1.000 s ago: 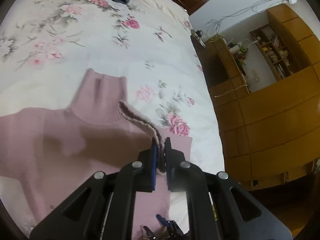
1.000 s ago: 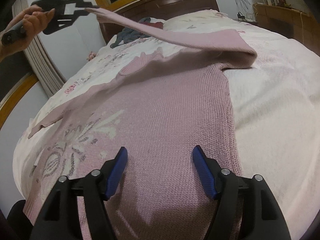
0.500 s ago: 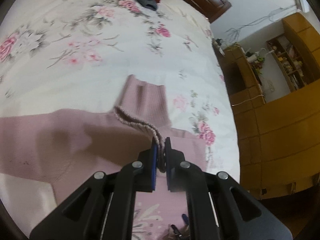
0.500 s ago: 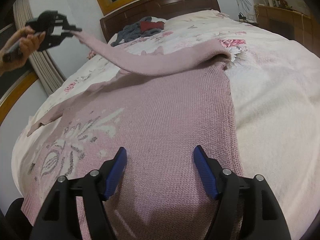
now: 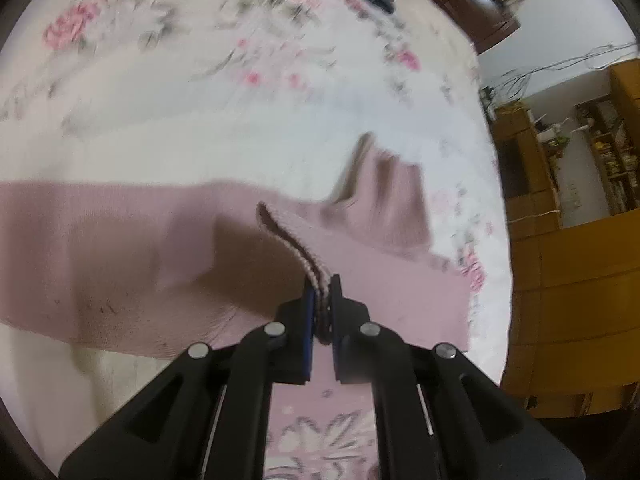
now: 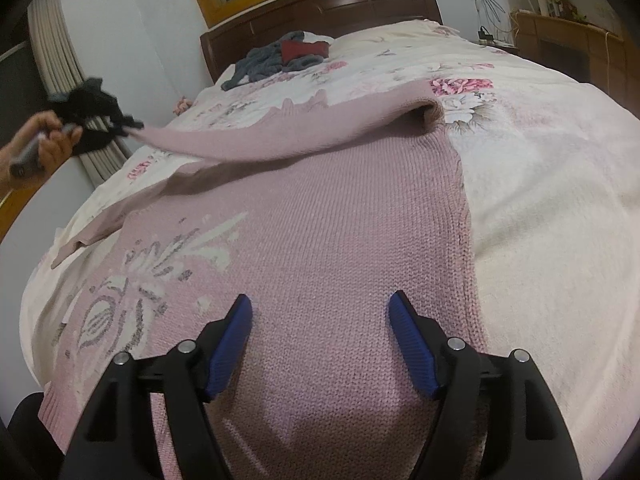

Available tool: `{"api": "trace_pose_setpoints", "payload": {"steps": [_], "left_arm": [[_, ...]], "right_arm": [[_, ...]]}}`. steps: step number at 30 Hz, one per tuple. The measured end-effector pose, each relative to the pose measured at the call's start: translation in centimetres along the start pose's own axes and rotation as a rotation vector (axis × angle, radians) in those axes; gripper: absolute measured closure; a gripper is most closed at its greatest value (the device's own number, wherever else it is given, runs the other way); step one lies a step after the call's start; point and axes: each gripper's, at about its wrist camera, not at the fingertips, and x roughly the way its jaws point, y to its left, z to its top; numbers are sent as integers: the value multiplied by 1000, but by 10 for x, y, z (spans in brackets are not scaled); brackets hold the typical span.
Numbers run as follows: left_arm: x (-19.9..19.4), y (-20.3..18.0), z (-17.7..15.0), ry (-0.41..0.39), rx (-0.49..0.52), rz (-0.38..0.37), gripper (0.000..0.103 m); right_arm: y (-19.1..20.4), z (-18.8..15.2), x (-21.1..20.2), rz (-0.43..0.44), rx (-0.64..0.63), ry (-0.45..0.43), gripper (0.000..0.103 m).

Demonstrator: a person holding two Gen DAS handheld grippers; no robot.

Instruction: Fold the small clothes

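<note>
1. While a floral bedspread (image 6: 540, 168) fills most of both views, a dark headboard (image 6: 320, 4) stands at its far end, and wooden cabinets (image 5: 568, 288) line the right of the left wrist view.
2. Spread flat across the near half of the bed is a pink knit sweater (image 6: 320, 240), with a white and grey pattern on its left side.
3. One sleeve (image 6: 280, 136) is lifted and stretched leftward over the body, folding from the far right shoulder; the other sleeve lies flat at left.
4. A heap of grey and red clothes (image 6: 280, 58) lies near the headboard, well apart from the sweater.
5. Clamped tight on the cuff (image 5: 296, 248), the left gripper (image 5: 321, 304) is carried by a hand (image 6: 48, 140).
6. Spread wide and holding nothing, the right gripper (image 6: 320, 328) hovers over the sweater's near part.
</note>
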Motion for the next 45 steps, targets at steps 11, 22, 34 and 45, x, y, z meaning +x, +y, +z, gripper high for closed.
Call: {"api": "trace_pose_setpoints", "payload": {"steps": [11, 22, 34, 45], "left_arm": [[59, 61, -8, 108, -8, 212, 85], [71, 31, -22, 41, 2, 84, 51], [-108, 201, -35, -264, -304, 41, 20], [-270, 402, -105, -531, -671, 185, 20]], "right_arm": [[0, -1, 1, 2, -3, 4, 30], [6, 0, 1, -20, -31, 26, 27], [35, 15, -28, 36, -67, 96, 20], [114, 17, -19, 140, -59, 121, 16]]}}
